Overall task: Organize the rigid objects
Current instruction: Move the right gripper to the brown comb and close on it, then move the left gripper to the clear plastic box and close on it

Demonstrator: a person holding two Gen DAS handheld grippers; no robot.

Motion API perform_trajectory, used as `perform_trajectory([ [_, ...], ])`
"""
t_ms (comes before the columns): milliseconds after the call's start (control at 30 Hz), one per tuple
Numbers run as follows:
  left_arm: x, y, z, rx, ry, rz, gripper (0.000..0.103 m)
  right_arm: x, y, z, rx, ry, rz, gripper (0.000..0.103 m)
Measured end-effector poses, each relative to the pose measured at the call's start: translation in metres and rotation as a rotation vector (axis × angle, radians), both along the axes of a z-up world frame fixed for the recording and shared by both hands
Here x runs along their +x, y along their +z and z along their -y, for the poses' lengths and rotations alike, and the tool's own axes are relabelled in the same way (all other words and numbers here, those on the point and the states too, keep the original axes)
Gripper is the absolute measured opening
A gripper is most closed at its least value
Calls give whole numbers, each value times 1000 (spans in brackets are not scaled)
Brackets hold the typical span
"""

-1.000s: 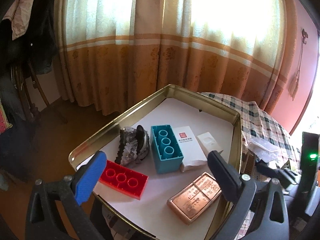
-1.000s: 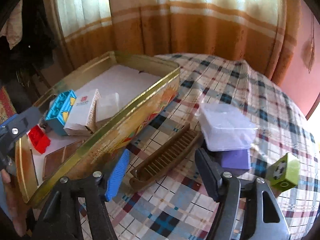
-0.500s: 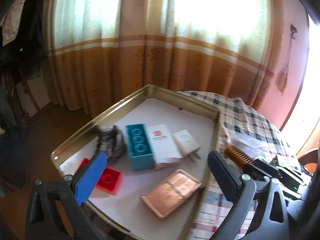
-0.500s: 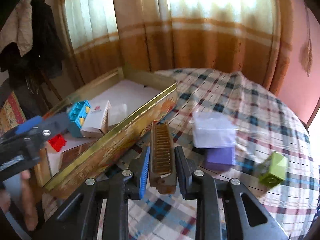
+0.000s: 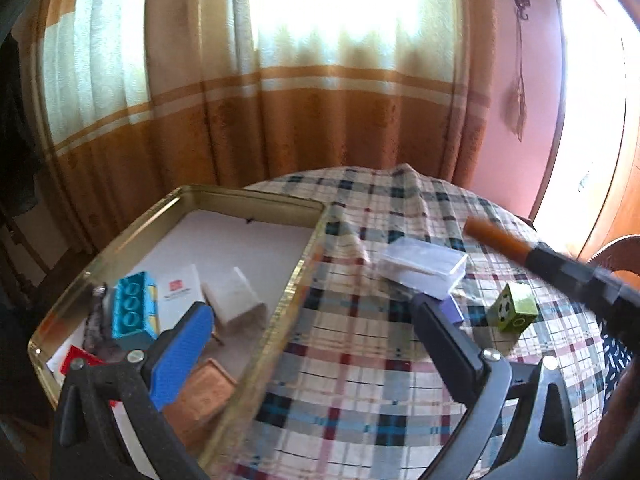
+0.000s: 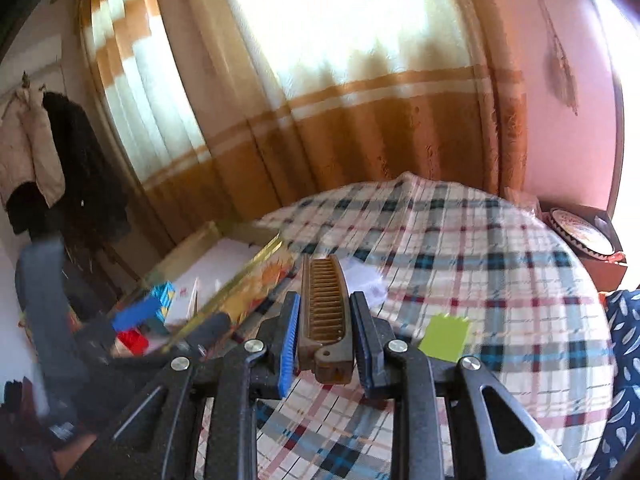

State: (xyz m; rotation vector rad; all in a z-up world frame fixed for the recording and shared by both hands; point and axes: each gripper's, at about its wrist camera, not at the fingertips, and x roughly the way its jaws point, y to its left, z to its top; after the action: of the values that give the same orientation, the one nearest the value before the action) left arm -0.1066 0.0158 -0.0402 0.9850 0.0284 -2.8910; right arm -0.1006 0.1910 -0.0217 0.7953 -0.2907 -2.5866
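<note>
Two hand-held grippers | right (image 6: 325, 334) clamps brown comb (image 6: 325, 312) lengthwise | left (image 5: 312, 344) wide, empty

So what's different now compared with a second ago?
The right gripper closed on the brown comb and lifted it off the checked tablecloth. The left gripper swung right, open and empty. The gold tin's contents stayed put.
</note>
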Motion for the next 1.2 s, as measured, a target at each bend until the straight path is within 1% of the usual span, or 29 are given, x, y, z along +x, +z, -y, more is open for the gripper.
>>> perform_trajectory([
  [67, -3, -1, -6, 5, -9, 11, 103, 0, 8, -11, 10, -36, -26, 27],
  [200, -13, -4, -23, 1, -40, 35, 103, -3, 7, -26, 125, -161, -85, 27],
  [233, -17, -4, -29, 5, -49, 36, 103, -7, 2, -32, 141, -189, -78, 27],
  [367, -36, -3, -50, 23, -72, 42, 103, -20, -16, -49, 141, -243, -42, 27],
  [467, -51, -6, -62, 20, -81, 56, 103, -27, -24, -56, 145, -275, -33, 27],
  [567, -66, -12, -68, 29, -74, 80, 103, -34, -26, -60, 137, -287, -18, 27],
  [667, -78, -15, -72, 40, -66, 96, 103, -44, -27, -60, 164, -298, -18, 27],
  [800, -90, -18, -77, 51, -69, 117, 103, -54, -33, -65, 148, -292, 23, 27],
  [967, -105, -23, -81, 65, -46, 149, 103, -54, -35, -70, 134, -291, 27, 27],
  [1133, -116, -32, -87, 51, -52, 205, 103, -53, -35, -65, 150, -286, 19, 27],
  [1200, -120, -37, -84, 60, -40, 228, 102, -54, -35, -65, 149, -286, 21, 27],
])
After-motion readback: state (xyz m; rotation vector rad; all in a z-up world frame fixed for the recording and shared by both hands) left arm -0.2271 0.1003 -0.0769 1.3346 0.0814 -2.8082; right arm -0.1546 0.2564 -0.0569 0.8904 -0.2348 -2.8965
